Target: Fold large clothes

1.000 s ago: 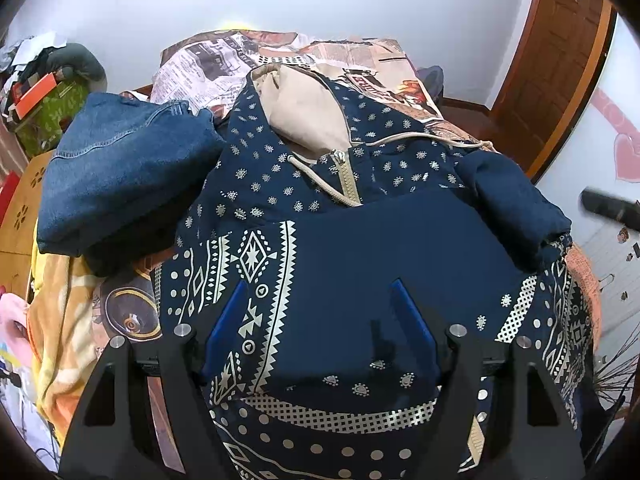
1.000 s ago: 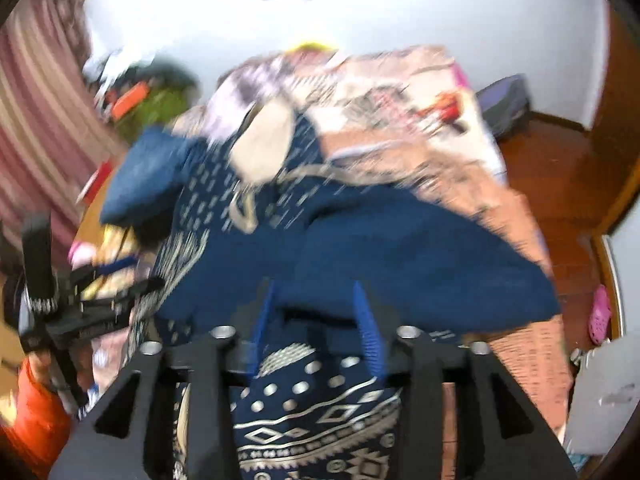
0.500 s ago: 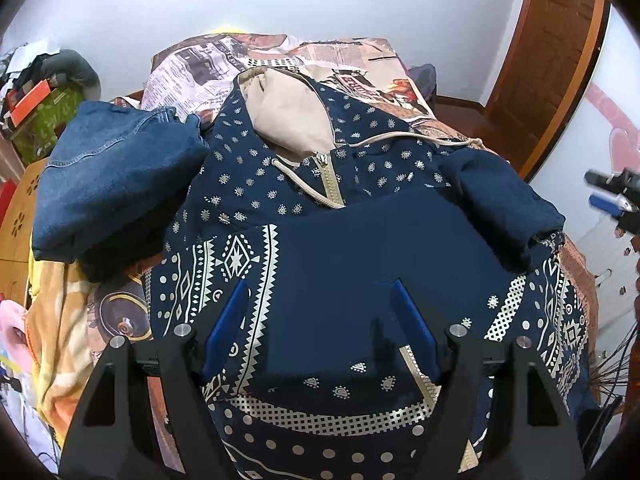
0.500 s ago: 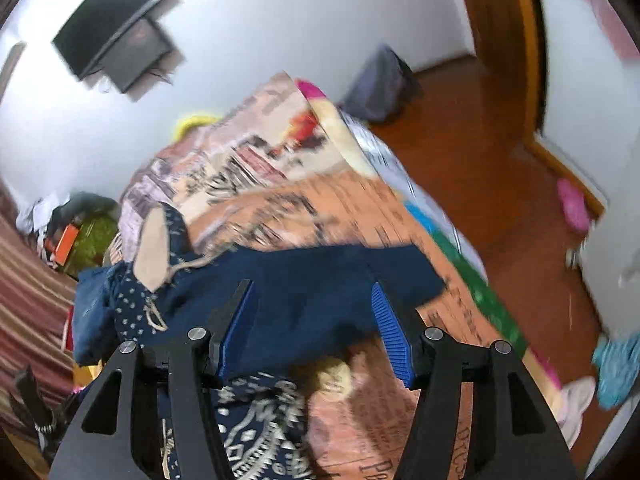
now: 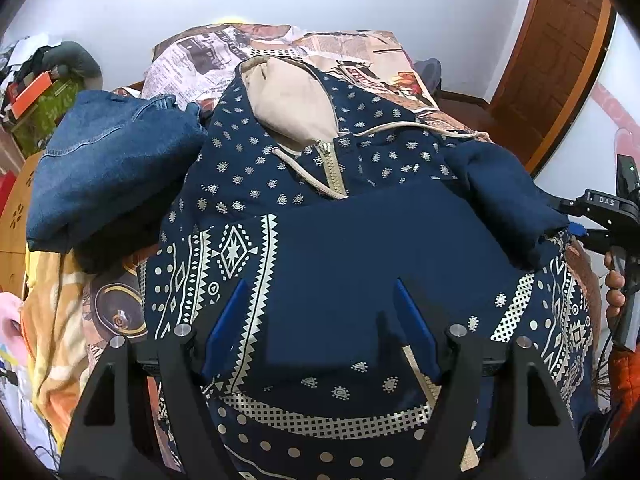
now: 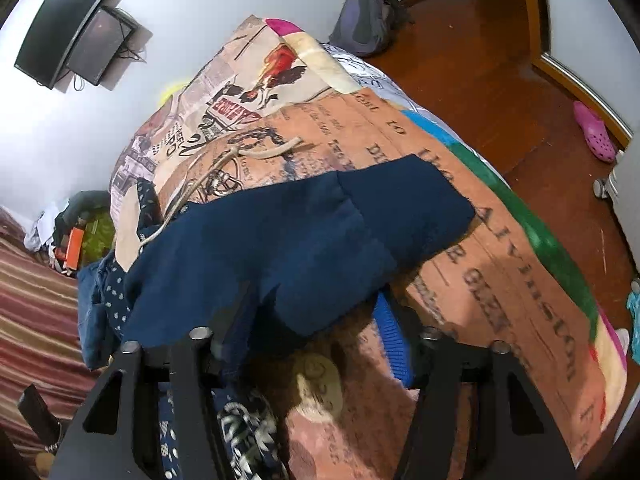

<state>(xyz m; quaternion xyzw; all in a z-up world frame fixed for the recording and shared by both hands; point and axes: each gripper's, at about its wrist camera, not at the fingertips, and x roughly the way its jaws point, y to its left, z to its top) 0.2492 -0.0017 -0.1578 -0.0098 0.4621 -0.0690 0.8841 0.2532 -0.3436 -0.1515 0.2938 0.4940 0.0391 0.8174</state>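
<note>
A navy patterned hoodie [image 5: 360,240] lies face up on the bed, its beige hood [image 5: 292,108] at the far end. One plain navy sleeve is folded across its chest. My left gripper [image 5: 320,320] hangs open just above that sleeve and grips nothing. The other sleeve [image 6: 300,232] lies bunched on the hoodie's right side, over the bed cover [image 6: 500,260]. My right gripper [image 6: 314,328] is low at that sleeve's near edge and its jaws are closing. The cloth drapes over the left finger, while the blue right finger [image 6: 394,336] stands clear of it.
Folded jeans [image 5: 108,168] lie left of the hoodie. The hood's drawstring [image 6: 240,156] trails over the cover. A backpack [image 6: 364,20] and a pink shoe [image 6: 592,132] sit on the wooden floor past the bed's right edge. Clutter [image 5: 40,88] fills the far left corner.
The right gripper has rolled, swung from above the hoodie to its right side and sunk to the sleeve, whose edge now lies between its fingers. The left gripper has stayed put.
</note>
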